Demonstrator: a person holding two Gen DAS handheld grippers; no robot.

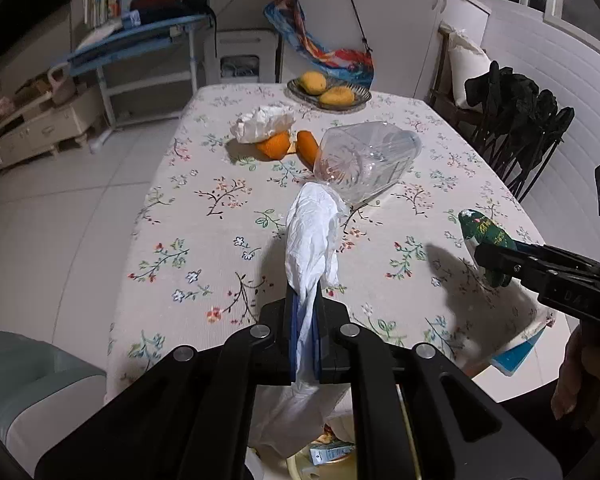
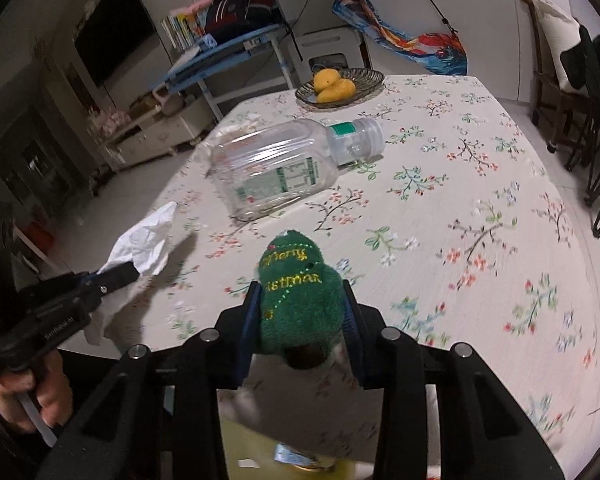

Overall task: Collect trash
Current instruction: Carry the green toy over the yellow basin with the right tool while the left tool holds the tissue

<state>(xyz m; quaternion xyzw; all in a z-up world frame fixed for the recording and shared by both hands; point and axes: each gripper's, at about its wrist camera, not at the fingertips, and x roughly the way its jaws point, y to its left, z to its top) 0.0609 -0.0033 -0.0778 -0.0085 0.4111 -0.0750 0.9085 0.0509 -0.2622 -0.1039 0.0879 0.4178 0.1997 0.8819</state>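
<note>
Left wrist view: a table (image 1: 204, 216) under a floral cloth fills the scene, with tiled floor to its left and a fruit dish (image 1: 329, 95) at the far edge. The left gripper (image 1: 305, 300) has its jaws pressed onto a crumpled white tissue (image 1: 311, 240), which hangs above the table's near edge. Beyond it lie an empty plastic bottle (image 1: 364, 162) on its side, orange peel (image 1: 276, 145) and a second wad of paper (image 1: 263, 123). At right, the right gripper (image 1: 490, 260) pinches a green plush item (image 1: 485, 236).

Right wrist view: the same table (image 2: 480, 184) recedes toward the fruit dish (image 2: 340, 85). The right gripper (image 2: 300, 312) jaws clamp the green plush item (image 2: 298, 300), embroidered in gold, over the near table edge. The plastic bottle (image 2: 284, 164) lies just beyond. At left, the left gripper (image 2: 118, 274) holds the white tissue (image 2: 146, 246).
</note>
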